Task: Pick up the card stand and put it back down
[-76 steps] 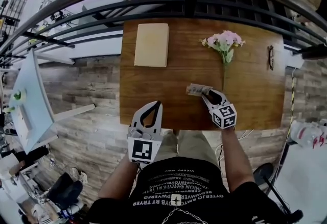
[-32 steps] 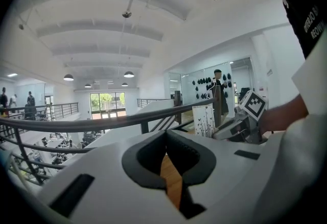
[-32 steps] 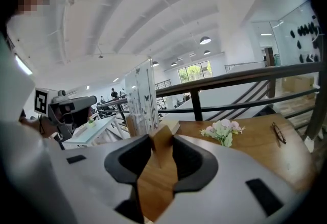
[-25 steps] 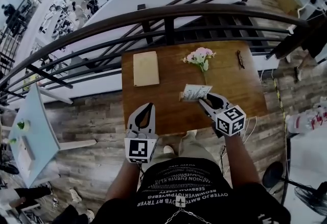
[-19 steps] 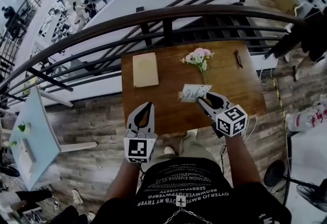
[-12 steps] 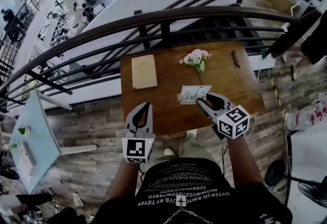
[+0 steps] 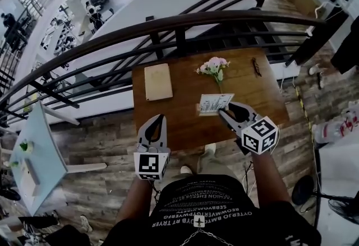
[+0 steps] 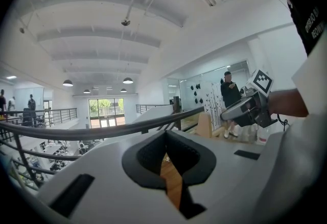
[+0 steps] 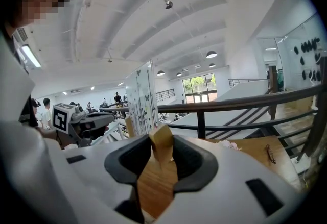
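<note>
The card stand, a small wooden block carrying a white printed card, hangs a little above the wooden table. My right gripper is shut on the block from the near right side. In the right gripper view the tan block sits pinched between the dark pads, and the card rises to the left of it. My left gripper hovers at the table's near edge, jaws together, with nothing in it. From the left gripper view the stand shows off to the right.
A tan notebook lies at the table's far left. Pink flowers lie at the far middle and a pair of glasses at the far right. A dark railing runs just behind the table.
Three seconds ago the stand stood on the table in the right gripper's jaws. It is now lifted off the wood and has risen slightly over the last second. The left gripper has stayed put.
</note>
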Demonstrator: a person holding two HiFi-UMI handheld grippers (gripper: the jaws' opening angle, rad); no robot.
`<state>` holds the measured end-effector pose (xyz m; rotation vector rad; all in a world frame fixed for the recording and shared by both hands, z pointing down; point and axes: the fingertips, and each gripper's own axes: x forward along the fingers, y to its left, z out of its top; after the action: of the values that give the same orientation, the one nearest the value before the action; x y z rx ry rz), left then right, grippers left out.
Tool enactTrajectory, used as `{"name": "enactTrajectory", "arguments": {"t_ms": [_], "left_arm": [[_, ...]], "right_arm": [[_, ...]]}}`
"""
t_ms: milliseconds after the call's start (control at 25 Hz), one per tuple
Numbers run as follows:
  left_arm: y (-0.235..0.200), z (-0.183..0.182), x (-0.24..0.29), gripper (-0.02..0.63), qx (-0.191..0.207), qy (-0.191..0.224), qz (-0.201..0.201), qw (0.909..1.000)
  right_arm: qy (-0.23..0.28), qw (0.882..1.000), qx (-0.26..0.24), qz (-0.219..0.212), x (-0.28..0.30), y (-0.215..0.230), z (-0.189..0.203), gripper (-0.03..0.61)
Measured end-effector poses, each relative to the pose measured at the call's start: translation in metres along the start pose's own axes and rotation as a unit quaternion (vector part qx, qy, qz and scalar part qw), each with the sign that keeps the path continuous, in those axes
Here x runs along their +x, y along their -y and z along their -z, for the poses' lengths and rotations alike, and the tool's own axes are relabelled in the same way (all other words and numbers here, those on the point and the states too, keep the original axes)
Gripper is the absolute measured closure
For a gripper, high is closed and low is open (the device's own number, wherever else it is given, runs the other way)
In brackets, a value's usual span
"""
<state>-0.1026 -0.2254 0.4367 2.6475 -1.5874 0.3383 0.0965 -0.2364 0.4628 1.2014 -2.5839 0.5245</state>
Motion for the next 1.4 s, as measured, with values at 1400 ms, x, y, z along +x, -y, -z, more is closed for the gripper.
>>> {"name": "enactTrajectory", "arguments": {"t_ms": [1400], "left_arm": [[-0.018, 0.023, 0.036, 0.591, -0.020, -0.034, -0.005, 0.9992]], "right_arm": [[-0.008, 0.998, 0.061, 0.002, 0.079, 0.054, 0.066, 0.442]]}}
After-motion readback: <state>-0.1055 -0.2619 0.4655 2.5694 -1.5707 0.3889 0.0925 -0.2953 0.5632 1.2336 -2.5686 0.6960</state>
